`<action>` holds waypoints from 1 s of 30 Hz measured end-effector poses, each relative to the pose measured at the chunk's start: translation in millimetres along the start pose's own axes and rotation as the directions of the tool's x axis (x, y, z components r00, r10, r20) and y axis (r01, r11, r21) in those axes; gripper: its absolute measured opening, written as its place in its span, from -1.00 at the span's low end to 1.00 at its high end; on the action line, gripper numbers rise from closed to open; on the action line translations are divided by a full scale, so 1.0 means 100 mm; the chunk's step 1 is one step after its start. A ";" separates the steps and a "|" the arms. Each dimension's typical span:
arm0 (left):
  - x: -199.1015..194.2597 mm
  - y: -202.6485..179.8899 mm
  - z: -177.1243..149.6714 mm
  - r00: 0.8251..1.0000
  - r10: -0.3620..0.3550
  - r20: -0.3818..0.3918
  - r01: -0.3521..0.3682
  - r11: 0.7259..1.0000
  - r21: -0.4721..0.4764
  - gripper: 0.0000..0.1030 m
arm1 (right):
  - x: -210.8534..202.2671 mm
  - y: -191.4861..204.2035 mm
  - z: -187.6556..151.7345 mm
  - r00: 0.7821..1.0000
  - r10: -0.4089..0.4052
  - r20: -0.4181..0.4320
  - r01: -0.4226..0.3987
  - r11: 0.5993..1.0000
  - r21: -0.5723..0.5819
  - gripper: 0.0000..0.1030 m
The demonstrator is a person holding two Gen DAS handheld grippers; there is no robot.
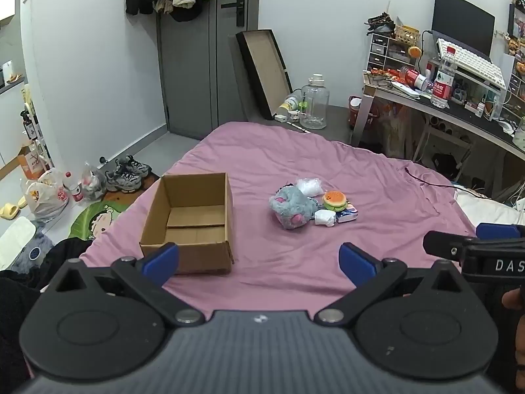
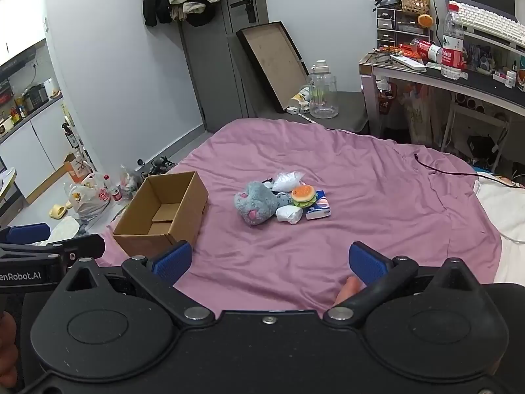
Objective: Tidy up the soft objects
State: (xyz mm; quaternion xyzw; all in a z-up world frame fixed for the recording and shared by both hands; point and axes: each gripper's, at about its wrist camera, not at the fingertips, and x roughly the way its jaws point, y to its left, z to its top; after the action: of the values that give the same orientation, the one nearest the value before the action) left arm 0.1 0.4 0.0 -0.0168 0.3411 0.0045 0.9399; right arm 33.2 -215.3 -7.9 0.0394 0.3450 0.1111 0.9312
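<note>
Left claw [image 1: 259,259]: jaws spread wide, nothing between them, hovering low over the near part of the bed.
Right claw [image 2: 270,259]: also wide open and holding nothing, just beside the left one.
Cardboard box [image 1: 193,216]: open-topped, plain brown, straight-sided, just ahead of the left claw's left finger [image 1: 162,257]; ahead and left of the right claw.
Soft pile: well ahead of both claws, slightly right of the left claw's centre, apart from the box.
Plush toy [image 1: 290,208]: grey, fuzzy, rounded, pink patches.
Burger toy [image 1: 334,199]: small, squashy-looking, orange bun with green edge, resting on the tissue pack [image 1: 347,215], flat and rectangular.
White bundles [image 1: 325,218]: crinkled, bag-like, one nearer, one behind the plush.
Bed sheet [image 1: 377,177]: mauve, creased fabric.
</note>
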 end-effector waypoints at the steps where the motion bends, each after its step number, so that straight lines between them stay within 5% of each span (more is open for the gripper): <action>1: 0.00 0.01 0.00 1.000 -0.003 -0.002 0.003 1.000 -0.008 1.00 | 0.00 0.00 -0.01 1.000 0.001 0.003 -0.001 1.000 -0.002 1.00; 30: 0.02 0.01 -0.03 1.000 -0.001 0.000 0.001 1.000 0.001 1.00 | 0.00 -0.01 -0.03 1.000 -0.005 0.009 0.005 1.000 0.000 1.00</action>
State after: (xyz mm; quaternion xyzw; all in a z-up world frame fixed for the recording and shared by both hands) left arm -0.9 1.2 -3.7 -0.0166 0.3412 0.0038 0.9398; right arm 31.5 -216.4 -9.8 0.0392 0.3409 0.1085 0.9330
